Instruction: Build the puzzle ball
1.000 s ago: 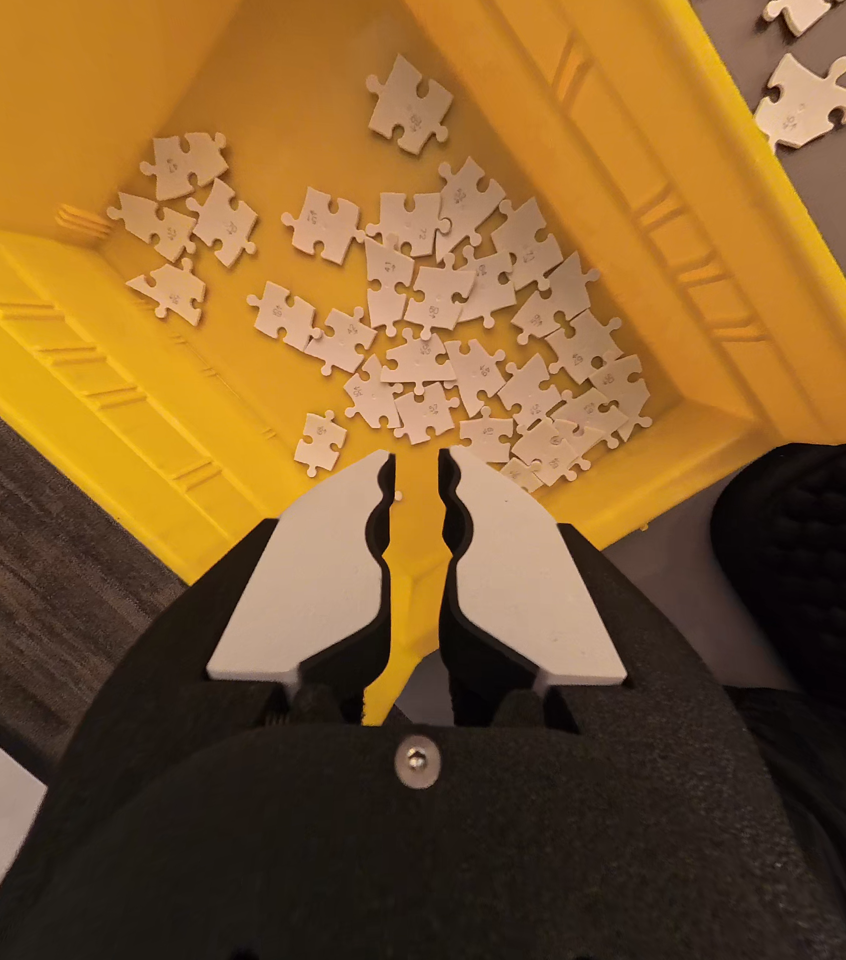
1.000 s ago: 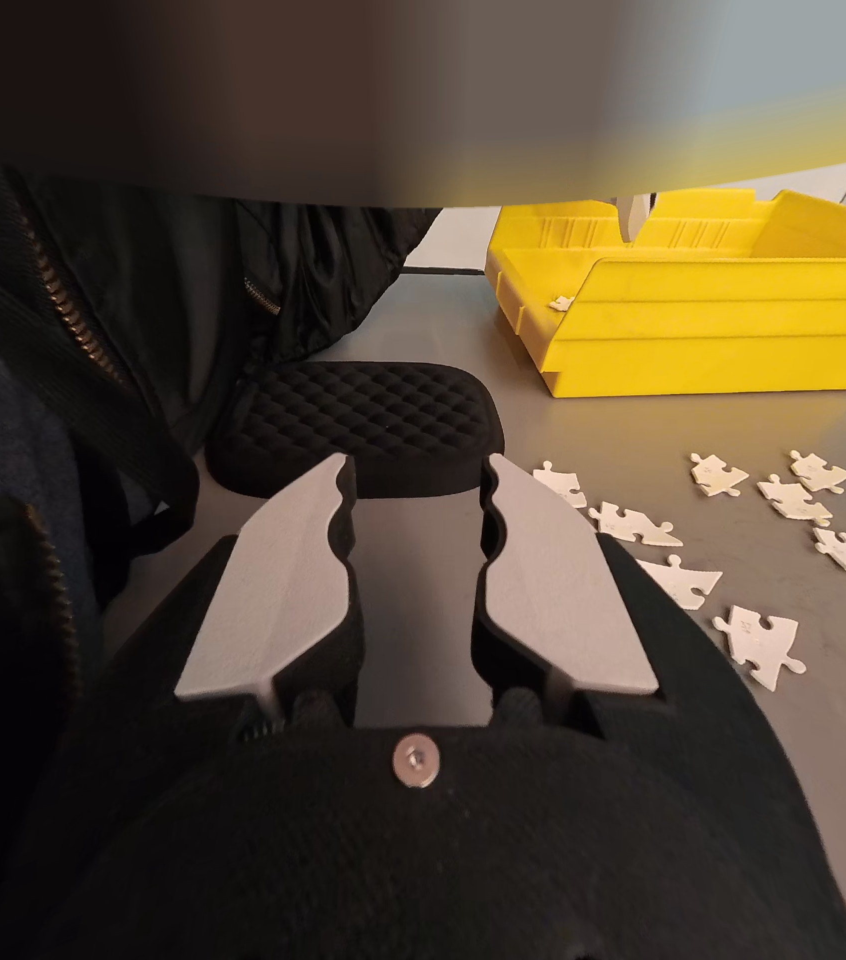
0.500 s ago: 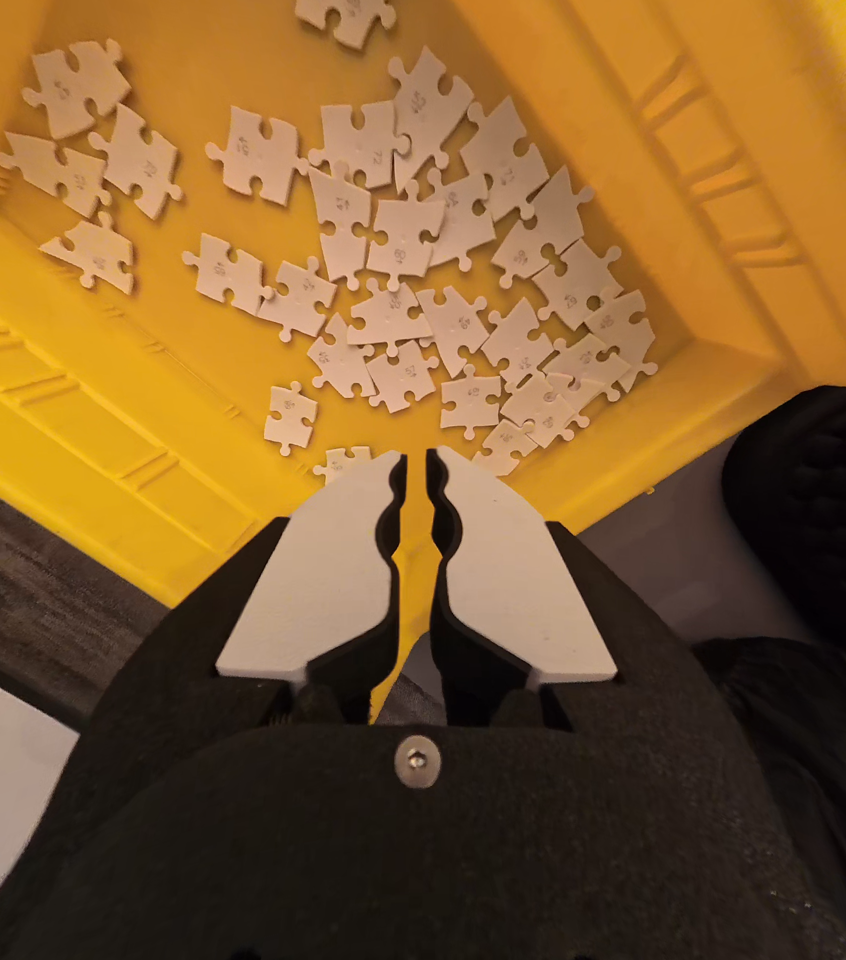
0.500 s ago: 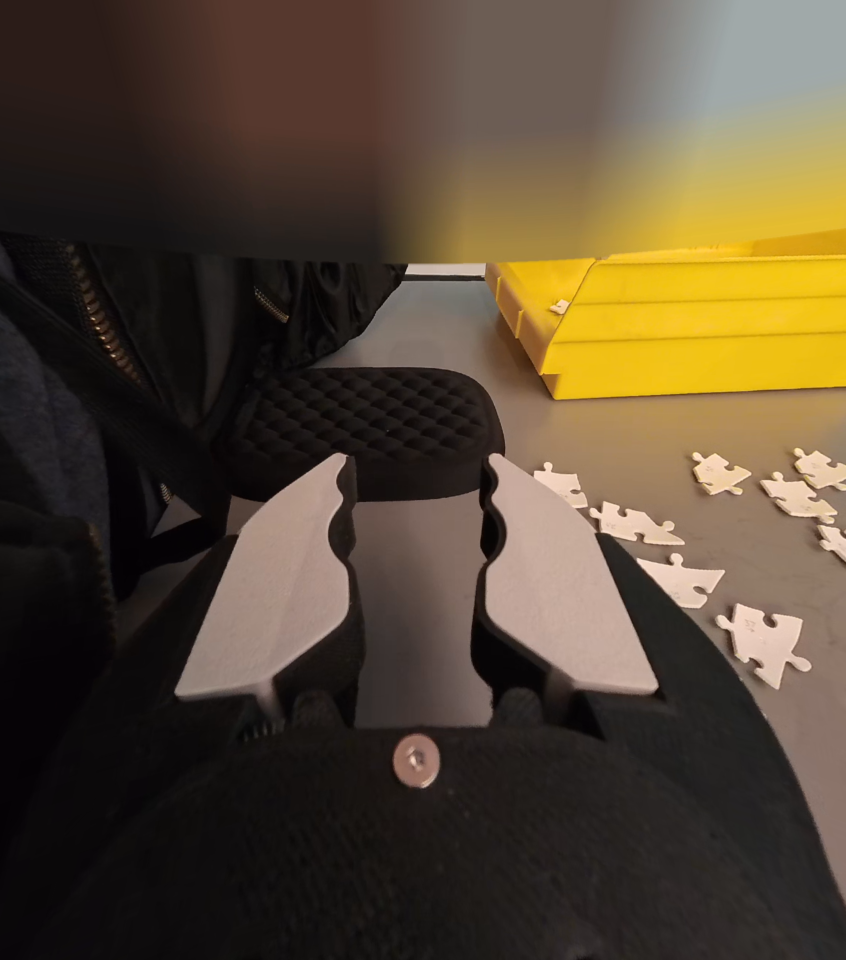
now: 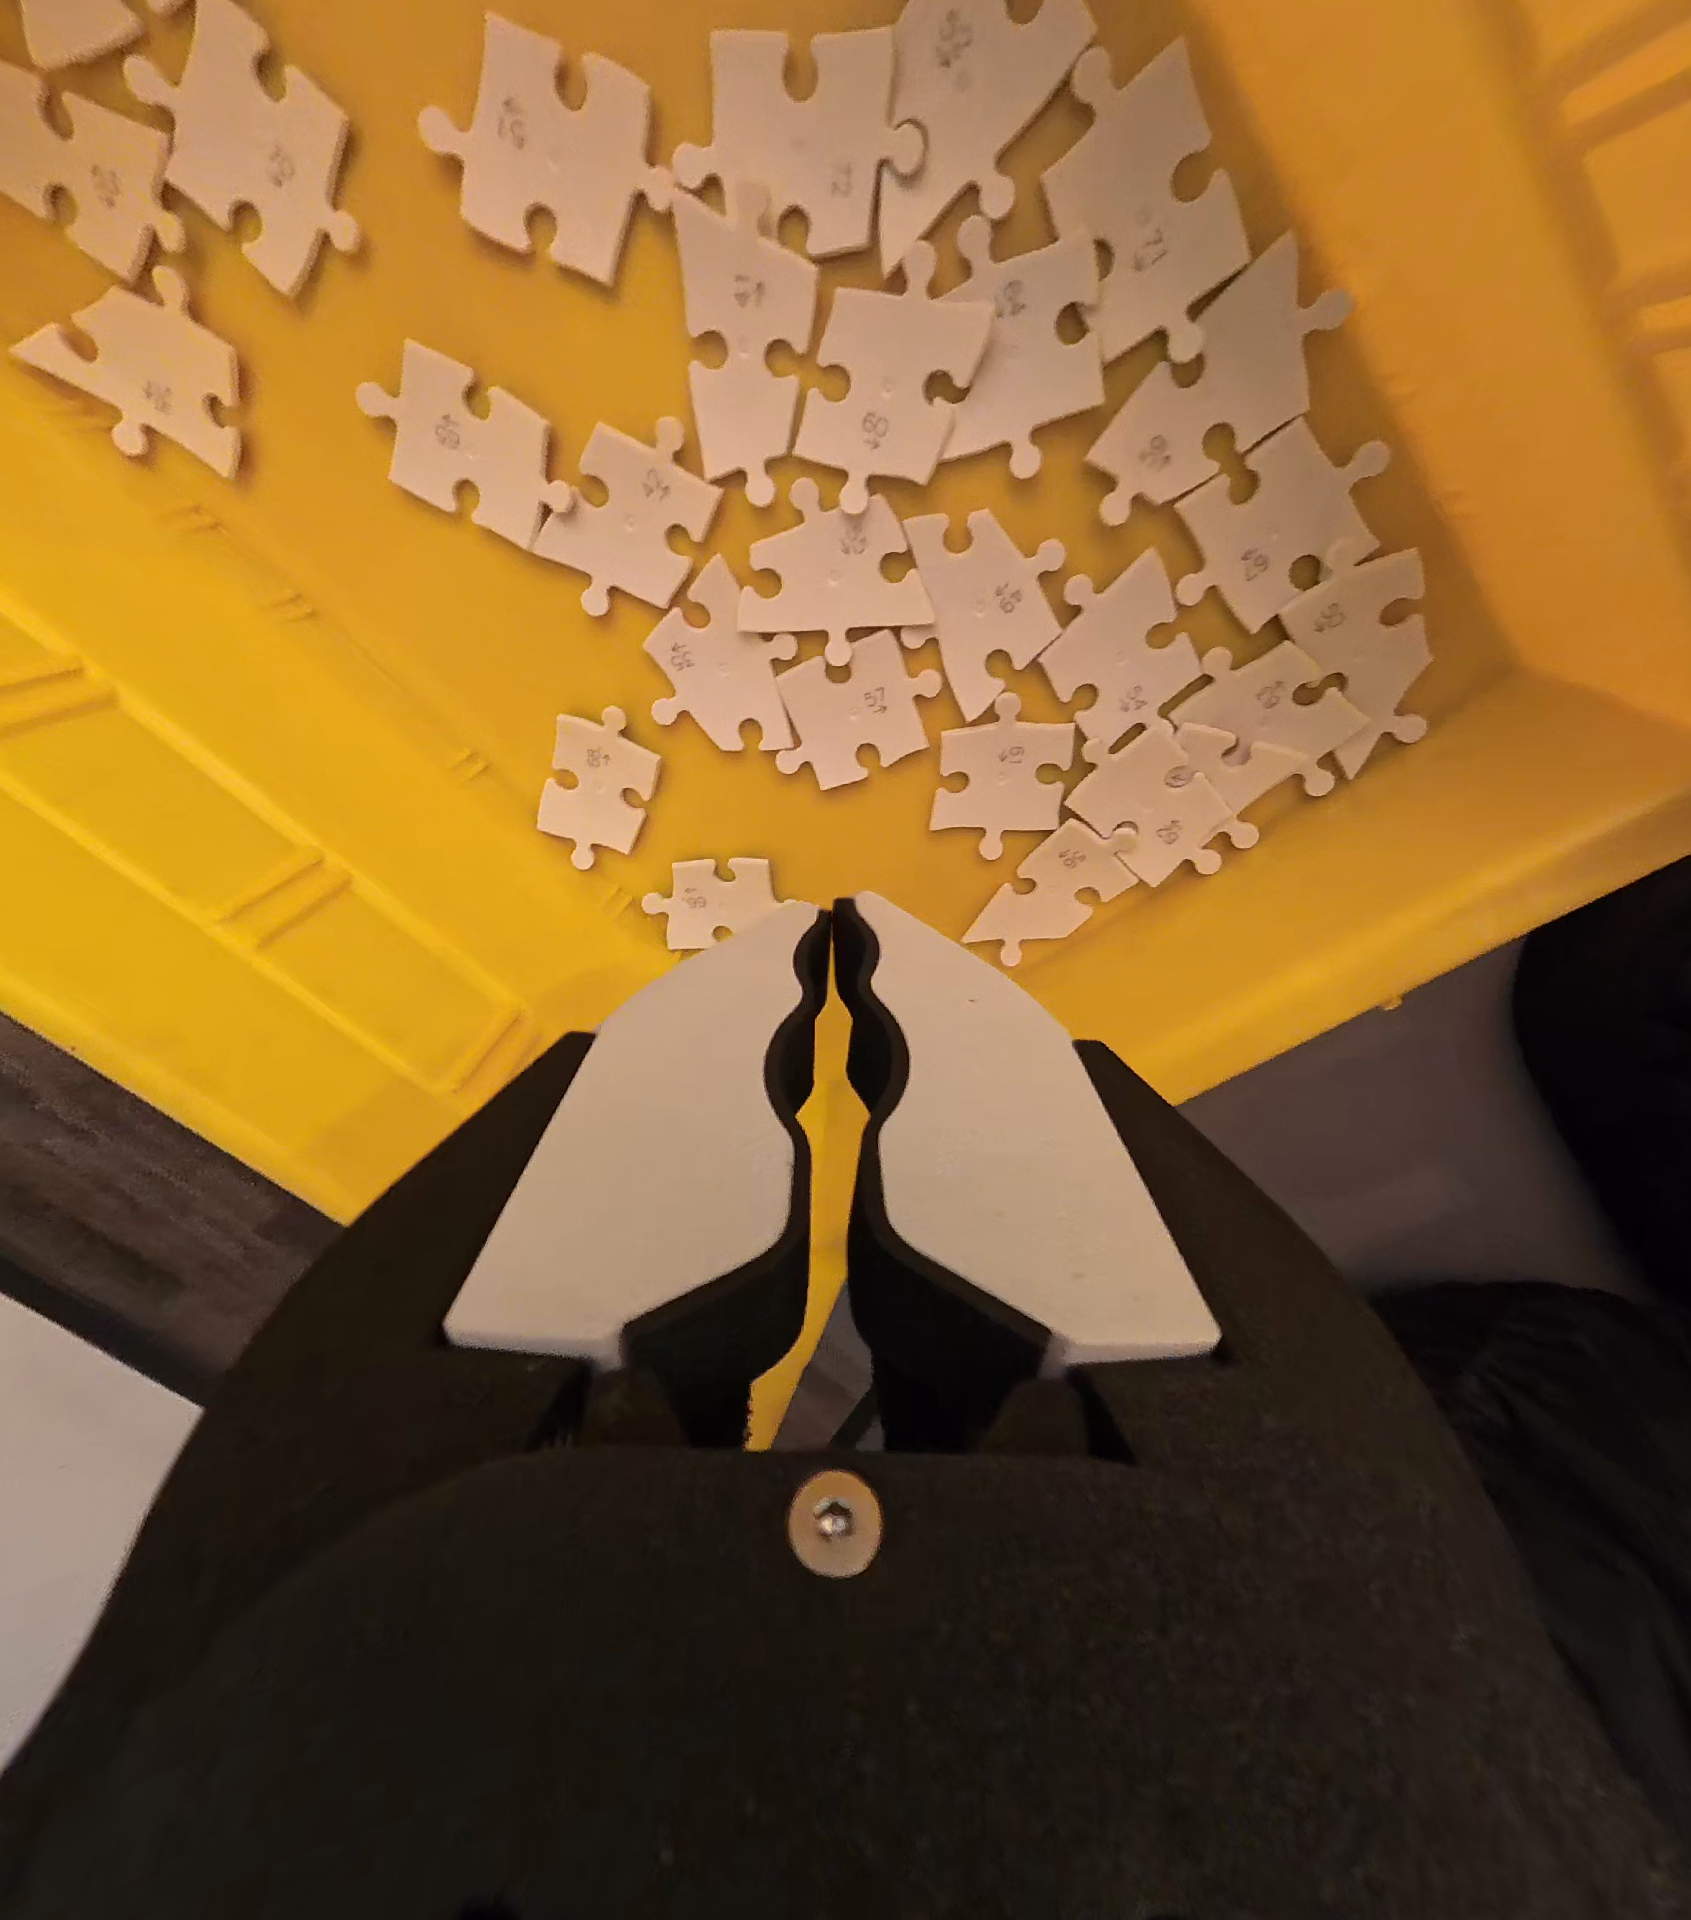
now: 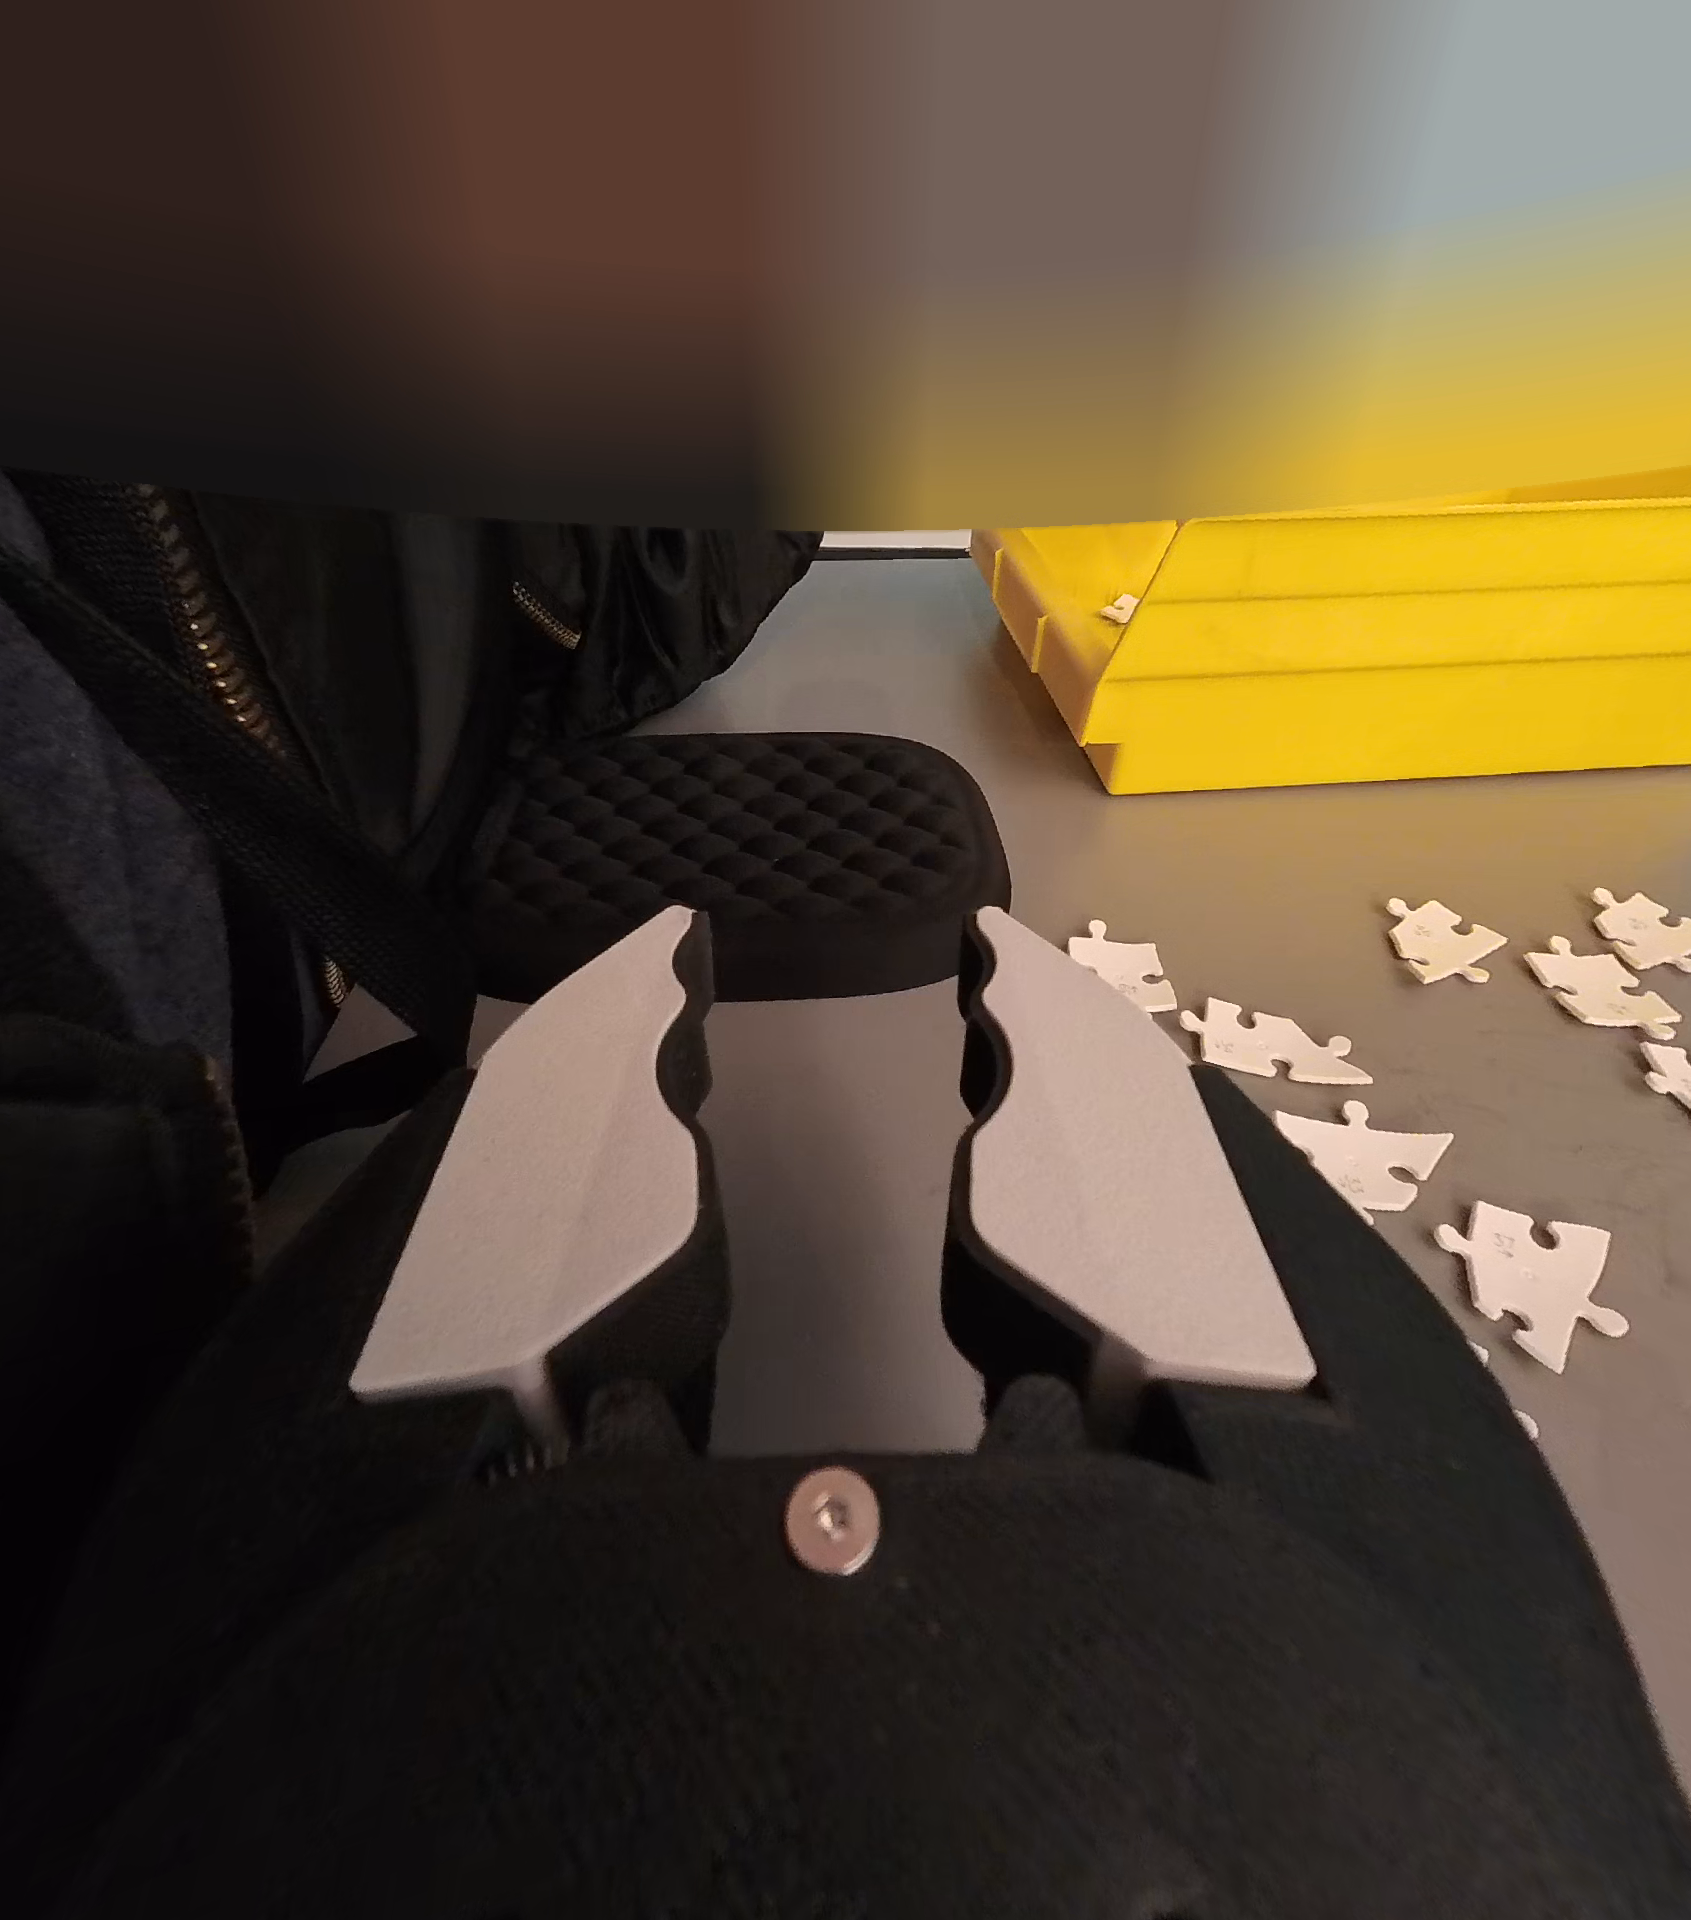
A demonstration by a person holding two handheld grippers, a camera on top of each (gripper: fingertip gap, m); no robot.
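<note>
In the left wrist view my left gripper (image 5: pixel 835 916) hangs over the near end of the yellow bin (image 5: pixel 228 883), its fingertips closed together with no piece between them. Several white puzzle pieces (image 5: pixel 924 499) lie on the bin floor. One small piece (image 5: pixel 716 896) lies just left of my left fingertip. In the right wrist view my right gripper (image 6: pixel 834 935) is open and empty, low over the grey table (image 6: pixel 1340 862). Loose white pieces (image 6: pixel 1277 1044) lie on the table to its right. The bin (image 6: pixel 1443 675) also shows at the back right.
A black quilted pad (image 6: pixel 747 831) lies on the table straight ahead of the right gripper. A person's dark jacket with a zipper (image 6: pixel 197 675) fills the left. The pad's edge (image 5: pixel 1672 1039) shows right of the bin. The top of the right wrist view is blurred over. Across from one pair of fingers to the other is roughly 30 cm. Between my left fingertips and the small piece (image 5: pixel 716 896) there is roughly 6 cm.
My left gripper has moved down and closer into the bin, and its fingers have closed from a narrow gap to touching, with nothing between them. My right gripper has stayed open and nearly still.
</note>
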